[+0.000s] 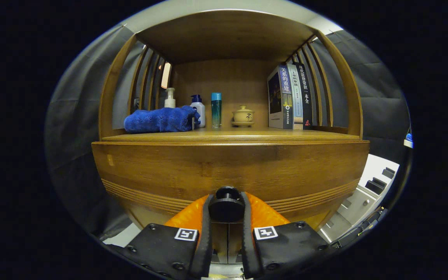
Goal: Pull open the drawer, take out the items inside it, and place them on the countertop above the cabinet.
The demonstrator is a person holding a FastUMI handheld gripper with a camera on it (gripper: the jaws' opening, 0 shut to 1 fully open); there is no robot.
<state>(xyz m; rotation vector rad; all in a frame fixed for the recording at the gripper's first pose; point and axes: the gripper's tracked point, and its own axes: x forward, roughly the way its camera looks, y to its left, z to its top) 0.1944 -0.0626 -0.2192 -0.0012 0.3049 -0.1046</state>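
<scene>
The wooden drawer front (228, 167) fills the space ahead of me, closed flush under the countertop (231, 136). Its round black knob (226, 206) sits between my two fingers, and my gripper (226, 212) is shut on it, a finger pressing each side. The drawer's inside is hidden.
On the countertop, under a wooden hood with slatted sides, lie a folded blue towel (161, 119), a white pump bottle (170, 98), a blue-capped bottle (198, 109), a teal bottle (216, 110), a small lidded teacup (243, 115) and three upright books (290, 97). A grey metal frame (360, 202) stands at the lower right.
</scene>
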